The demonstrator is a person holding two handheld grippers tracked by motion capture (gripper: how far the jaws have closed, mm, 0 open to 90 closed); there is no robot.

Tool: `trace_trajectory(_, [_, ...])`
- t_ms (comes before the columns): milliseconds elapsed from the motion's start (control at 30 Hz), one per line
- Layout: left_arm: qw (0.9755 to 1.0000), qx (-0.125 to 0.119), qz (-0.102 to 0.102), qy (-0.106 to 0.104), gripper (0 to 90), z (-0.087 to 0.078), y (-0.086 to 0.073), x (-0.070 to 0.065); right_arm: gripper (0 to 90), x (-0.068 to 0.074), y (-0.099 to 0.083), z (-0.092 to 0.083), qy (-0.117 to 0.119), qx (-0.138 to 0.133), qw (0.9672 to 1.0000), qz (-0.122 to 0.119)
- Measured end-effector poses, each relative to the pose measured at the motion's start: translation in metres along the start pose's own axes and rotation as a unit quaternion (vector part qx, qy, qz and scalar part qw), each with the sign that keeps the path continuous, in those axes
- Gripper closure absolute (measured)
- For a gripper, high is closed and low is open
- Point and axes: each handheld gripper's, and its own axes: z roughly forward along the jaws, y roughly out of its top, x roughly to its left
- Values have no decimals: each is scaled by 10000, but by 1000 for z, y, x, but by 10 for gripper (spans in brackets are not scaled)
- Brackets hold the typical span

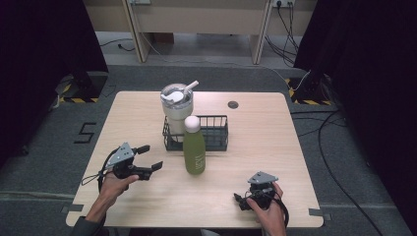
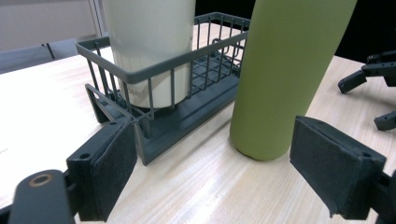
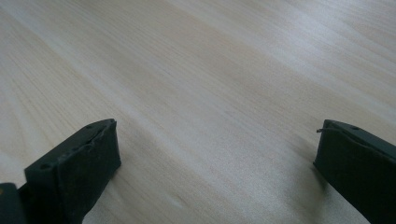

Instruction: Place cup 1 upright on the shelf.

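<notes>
A green bottle with a white cap stands upright on the table, just in front of a black wire basket. A white tumbler with a lid and straw stands in the basket's left end. My left gripper is open a little to the left of the bottle, jaws pointing at it. In the left gripper view the bottle stands just beyond the open gripper, right of the basket and tumbler. My right gripper rests low near the front edge, open over bare wood.
The wooden table has a small round grommet behind the basket. My right gripper's jaws show at the far right of the left gripper view. Dark curtains, cables and a desk frame lie beyond the table.
</notes>
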Motion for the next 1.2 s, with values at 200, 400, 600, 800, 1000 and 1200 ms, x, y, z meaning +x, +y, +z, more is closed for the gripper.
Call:
trace_trajectory(200, [9999, 103, 48, -41, 147, -1, -7, -5, 4, 0, 0, 0, 1, 0, 10000, 0])
trace_trajectory(400, [9998, 175, 87, -20, 147, -5, -13, -8, 4, 0, 0, 0, 1, 1, 10000, 1])
trace_trajectory(600, [9996, 279, 77, -5, 147, -7, -22, -10, 4, 0, 0, 0, 1, 0, 10000, 1])
trace_trajectory(800, [9992, 385, 51, -38, 147, -7, -29, -11, 4, 0, 0, 0, 1, 0, 10000, 1])
trace_trajectory(1000, [9976, 686, 3, -117, 148, -9, -38, -9, 4, 0, 0, 0, 1, 0, 10000, 2])
trace_trajectory(1200, [9953, 961, 12, -136, 148, -10, -45, -10, 4, 0, 0, 0, 1, 0, 10000, 0])
